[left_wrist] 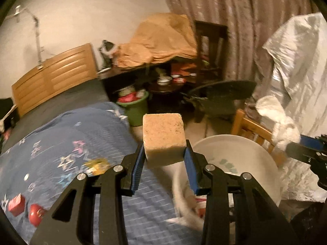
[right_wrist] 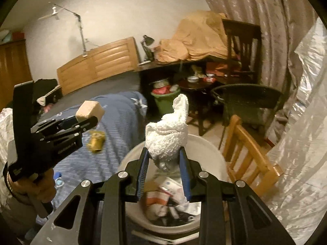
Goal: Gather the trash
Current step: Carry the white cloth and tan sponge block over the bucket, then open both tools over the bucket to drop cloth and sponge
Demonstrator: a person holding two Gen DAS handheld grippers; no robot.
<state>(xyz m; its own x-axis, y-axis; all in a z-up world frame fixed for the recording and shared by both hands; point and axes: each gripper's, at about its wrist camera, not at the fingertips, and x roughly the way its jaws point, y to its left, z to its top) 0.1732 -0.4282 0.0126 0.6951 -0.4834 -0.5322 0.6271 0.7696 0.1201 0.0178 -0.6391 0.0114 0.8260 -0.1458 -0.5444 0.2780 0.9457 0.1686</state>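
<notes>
Left wrist fisheye showed the left gripper [left_wrist: 164,159] clamped on a tan, speckled sponge-like cube [left_wrist: 163,137], its blue-padded fingers [left_wrist: 136,170] pressing the block's two sides, held up in the air above the edge of a bed covered by a blue quilt with star prints [left_wrist: 71,153]. Just right of and below the block sat a round white plastic bin [left_wrist: 235,149] with paper scraps and wrappers inside. On the quilt lay a crumpled yellow wrapper [left_wrist: 98,164], and nearer the lower left two small red items [left_wrist: 24,208], too blurred to name. At the right edge the right gripper [left_wrist: 294,143] reached in, pinching a crumpled white cloth [left_wrist: 280,122]. Right wrist fisheye showed that same right gripper [right_wrist: 164,159] closed on the white cloth [right_wrist: 167,134], held over the white bin [right_wrist: 206,143], whose contents showed between the fingers. To the left, the left gripper [right_wrist: 90,118] with its tan cube [right_wrist: 90,110] hung over the quilt [right_wrist: 114,126], gripped by the person's hand [right_wrist: 34,185]. Beyond stood a light wooden chair [right_wrist: 247,151], a green bucket filled with rubbish [right_wrist: 165,100], a dark cluttered desk [right_wrist: 184,65] and a patterned curtain [right_wrist: 265,20].
</notes>
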